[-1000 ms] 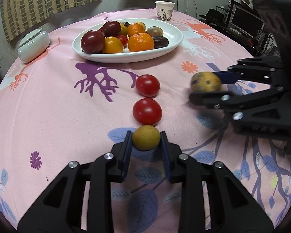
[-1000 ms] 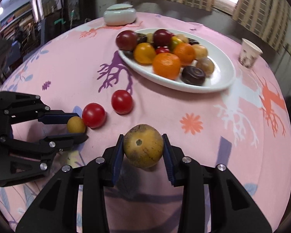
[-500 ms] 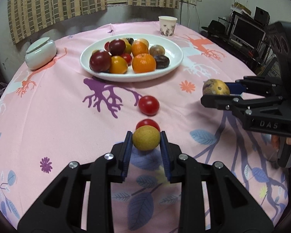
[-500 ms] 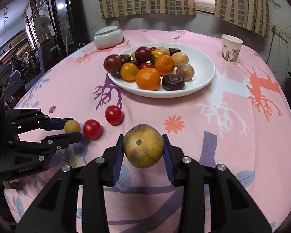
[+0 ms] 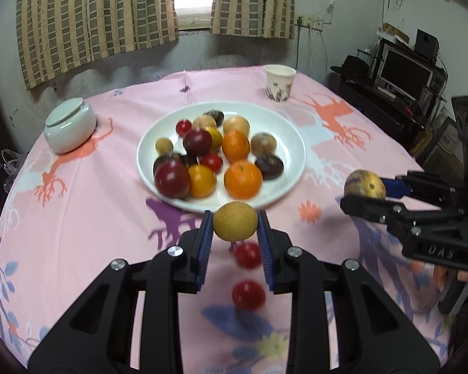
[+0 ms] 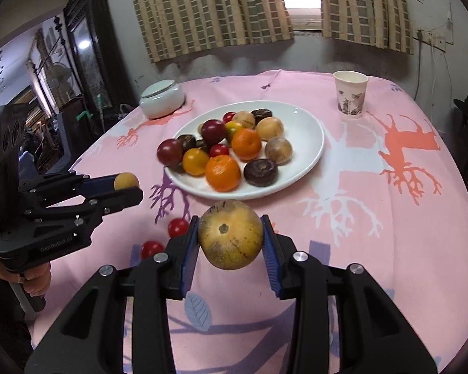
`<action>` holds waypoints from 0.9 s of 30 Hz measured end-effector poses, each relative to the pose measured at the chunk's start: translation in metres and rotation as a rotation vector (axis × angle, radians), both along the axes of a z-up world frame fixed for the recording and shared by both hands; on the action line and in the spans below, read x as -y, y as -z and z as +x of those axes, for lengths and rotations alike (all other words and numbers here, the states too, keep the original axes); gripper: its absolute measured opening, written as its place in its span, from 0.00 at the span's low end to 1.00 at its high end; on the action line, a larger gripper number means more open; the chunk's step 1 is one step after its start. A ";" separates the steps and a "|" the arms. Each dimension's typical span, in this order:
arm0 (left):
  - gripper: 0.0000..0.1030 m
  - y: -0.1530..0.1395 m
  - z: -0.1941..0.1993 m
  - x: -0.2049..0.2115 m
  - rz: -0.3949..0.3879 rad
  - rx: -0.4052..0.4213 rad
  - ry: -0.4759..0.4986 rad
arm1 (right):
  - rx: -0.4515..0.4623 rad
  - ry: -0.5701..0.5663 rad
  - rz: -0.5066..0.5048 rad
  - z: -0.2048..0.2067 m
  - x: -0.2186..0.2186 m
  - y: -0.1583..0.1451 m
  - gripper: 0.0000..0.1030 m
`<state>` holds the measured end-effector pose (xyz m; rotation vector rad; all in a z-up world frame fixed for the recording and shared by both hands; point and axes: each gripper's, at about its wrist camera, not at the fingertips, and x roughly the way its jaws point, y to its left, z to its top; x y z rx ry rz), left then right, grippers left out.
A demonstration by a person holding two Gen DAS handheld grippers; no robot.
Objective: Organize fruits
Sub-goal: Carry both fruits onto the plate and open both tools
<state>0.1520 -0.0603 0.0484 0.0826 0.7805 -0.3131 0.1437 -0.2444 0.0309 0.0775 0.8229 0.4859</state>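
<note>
Left tongs (image 5: 235, 232) clenched on a small round yellow-brown fruit (image 5: 235, 225), blue pads pressing both sides, fruit lifted clear of the pink tree-patterned tabletop (image 5: 78, 218). Right tongs (image 6: 231, 243) clenched on a larger round yellow-brown speckled fruit (image 6: 230, 233), stem scar facing the camera, also off the cloth. Both held near the front rim of a wide white oval plate (image 5: 290, 143), not over it as far as can be told.

On the plate: two orange mandarins (image 5: 242, 179), a yellow-orange round fruit (image 5: 202, 180), dark red plums (image 5: 172, 178), small red tomatoes (image 5: 212, 162), dark brown wrinkled fruits (image 5: 269, 166) and pale tan round fruits (image 5: 263, 144), piled close and touching one another.

Two red cherry tomatoes (image 5: 248, 294) loose on the cloth below the left tongs, near each other, one nearer the plate than the other; blurred in the left wrist view. Same pair visible in the right wrist view (image 6: 177, 227), left of the right tongs.

From the left wrist view, right tongs seen at the right edge (image 5: 363, 194) with the speckled fruit (image 5: 365, 184) at the tips. From the right wrist view, left tongs at the left edge (image 6: 128, 187) with the small fruit (image 6: 126, 180), a hand (image 6: 34, 277) gripping the handle below.

Farther back: a white patterned paper cup (image 5: 279, 82) upright, well apart from the plate, and a pale green lidded ceramic jar (image 5: 70, 124) to the plate's left.
</note>
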 end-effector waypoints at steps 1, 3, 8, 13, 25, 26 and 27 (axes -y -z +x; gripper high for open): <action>0.28 -0.001 0.008 0.001 -0.006 0.001 -0.005 | 0.002 0.015 0.004 0.008 0.000 -0.002 0.37; 0.28 -0.003 0.024 0.003 -0.016 -0.002 -0.022 | -0.002 0.035 0.009 0.022 -0.002 -0.004 0.37; 0.28 0.003 0.064 0.005 -0.016 -0.023 -0.074 | -0.052 0.103 0.057 0.072 -0.005 0.005 0.37; 0.28 0.011 0.090 0.005 -0.014 -0.036 -0.122 | -0.096 0.145 0.079 0.108 -0.014 0.015 0.37; 0.73 0.002 0.085 -0.002 -0.025 0.087 -0.204 | -0.211 0.260 0.196 0.122 -0.004 0.041 0.66; 0.73 0.000 0.082 -0.002 -0.025 0.078 -0.197 | -0.200 0.259 0.221 0.118 0.001 0.039 0.66; 0.73 -0.002 0.078 -0.003 -0.022 0.075 -0.199 | -0.198 0.253 0.223 0.115 0.004 0.037 0.66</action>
